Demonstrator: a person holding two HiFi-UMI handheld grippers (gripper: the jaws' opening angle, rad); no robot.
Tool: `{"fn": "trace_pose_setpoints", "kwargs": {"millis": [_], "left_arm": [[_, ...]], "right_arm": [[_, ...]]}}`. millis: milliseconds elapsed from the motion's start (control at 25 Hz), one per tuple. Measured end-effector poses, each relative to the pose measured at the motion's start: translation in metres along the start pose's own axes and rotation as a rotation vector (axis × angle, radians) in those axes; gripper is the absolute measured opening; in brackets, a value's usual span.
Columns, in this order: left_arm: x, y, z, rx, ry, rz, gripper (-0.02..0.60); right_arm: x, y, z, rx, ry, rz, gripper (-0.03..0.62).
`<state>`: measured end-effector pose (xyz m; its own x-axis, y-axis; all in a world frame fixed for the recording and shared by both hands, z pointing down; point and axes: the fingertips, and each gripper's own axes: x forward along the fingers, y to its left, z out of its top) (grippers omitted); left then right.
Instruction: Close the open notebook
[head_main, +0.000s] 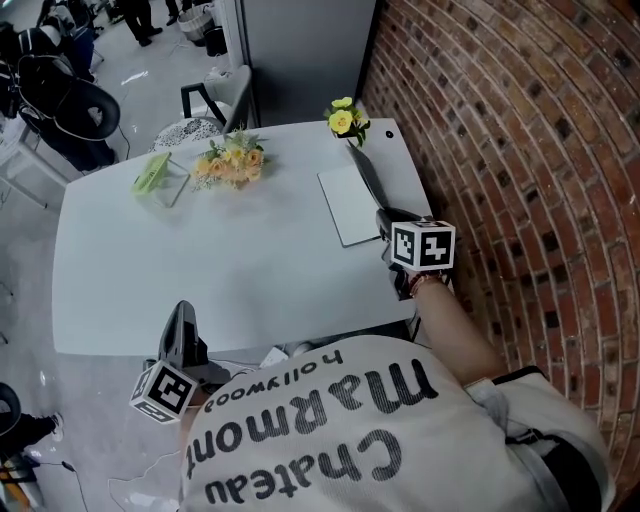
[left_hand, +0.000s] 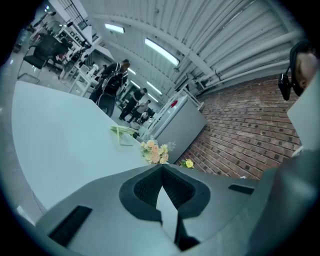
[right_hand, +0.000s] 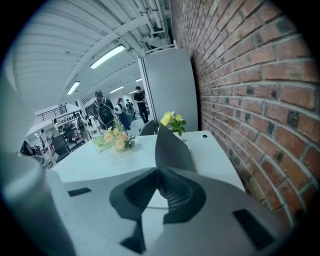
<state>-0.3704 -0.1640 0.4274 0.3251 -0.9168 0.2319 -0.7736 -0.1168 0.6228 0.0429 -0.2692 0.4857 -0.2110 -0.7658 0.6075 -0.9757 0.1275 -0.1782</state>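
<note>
The notebook lies open on the white table (head_main: 200, 270) near the brick wall, its white page (head_main: 345, 207) flat. Its dark cover (head_main: 364, 170) is lifted and stands nearly upright. My right gripper (head_main: 383, 222) is shut on the cover's near edge. In the right gripper view the cover (right_hand: 172, 147) rises from between the closed jaws of that gripper (right_hand: 160, 172). My left gripper (head_main: 183, 312) hangs off the table's front edge at the lower left. Its jaws are shut and hold nothing, as the left gripper view shows (left_hand: 162, 169).
Yellow flowers (head_main: 345, 120) stand just behind the notebook at the table's far edge. A peach bouquet (head_main: 230, 163) and a green card stand (head_main: 152, 175) sit at the far left. The brick wall (head_main: 520, 150) runs close along the right. A chair (head_main: 215, 100) stands behind the table.
</note>
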Motion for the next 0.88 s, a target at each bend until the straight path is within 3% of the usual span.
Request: {"fn": "trace_pose_setpoints", "kwargs": {"millis": [600,880], "left_arm": [[-0.026,0.028,0.01,-0.014,-0.053,0.077,0.0],[-0.053,0.032,0.023,-0.011,-0.118,0.176,0.0]], "right_arm": [[0.026,0.026,-0.023,-0.078,0.092,0.041,0.04],[0.038,0.033,-0.036,-0.114,0.132,0.095,0.04]]}}
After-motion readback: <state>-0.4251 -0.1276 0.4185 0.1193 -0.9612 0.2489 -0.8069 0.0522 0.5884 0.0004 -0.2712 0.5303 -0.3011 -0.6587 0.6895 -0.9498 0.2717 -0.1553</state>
